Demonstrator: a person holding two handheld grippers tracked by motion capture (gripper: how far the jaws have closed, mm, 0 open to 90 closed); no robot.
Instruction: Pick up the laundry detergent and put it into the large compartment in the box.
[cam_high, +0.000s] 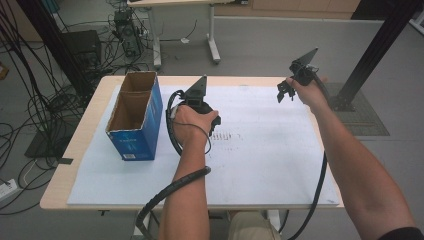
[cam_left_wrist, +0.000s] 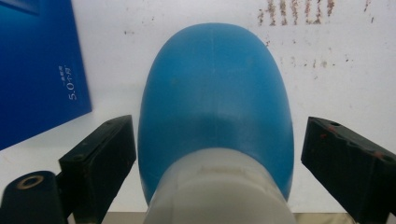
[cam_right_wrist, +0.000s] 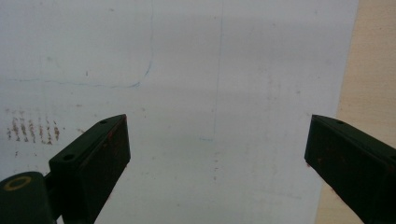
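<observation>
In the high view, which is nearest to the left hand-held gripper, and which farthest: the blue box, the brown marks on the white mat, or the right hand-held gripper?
From the left hand-held gripper:
1. Brown marks, just to its right on the white mat.
2. Blue box, to its left, open at the top.
3. Right hand-held gripper, raised over the far right corner.

Left gripper (cam_high: 212, 127) points down with jaws apart; right gripper (cam_high: 286, 92), raised, has jaws wide.

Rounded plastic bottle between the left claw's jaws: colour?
Blue body, white neck; clearest in the left gripper view.
</observation>
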